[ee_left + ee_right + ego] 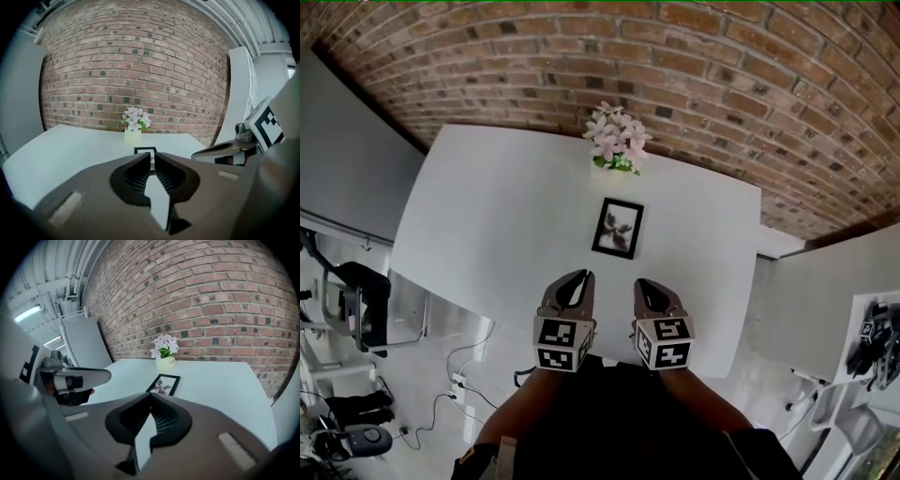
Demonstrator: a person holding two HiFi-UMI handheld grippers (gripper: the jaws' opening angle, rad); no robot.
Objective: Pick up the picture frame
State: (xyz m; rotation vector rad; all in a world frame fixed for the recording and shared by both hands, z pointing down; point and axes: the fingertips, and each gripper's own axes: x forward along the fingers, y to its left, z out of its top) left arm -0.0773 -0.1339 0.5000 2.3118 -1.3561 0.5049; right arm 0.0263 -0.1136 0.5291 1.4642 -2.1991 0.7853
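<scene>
White table (487, 216) spreads wide around picture frame (618, 228); left claw (581, 276) narrowly parted, right claw (643, 283) closed.

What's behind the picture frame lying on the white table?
A pot of pink flowers stands behind the picture frame, apart from it, with the brick wall beyond. The pot's far side is hidden.

Left gripper (151, 158), jaws slightly apart, empty. Beyond, frame (144, 150) on white table (65, 150). Flowers (135, 119) behind, against brick wall (140, 61).
</scene>
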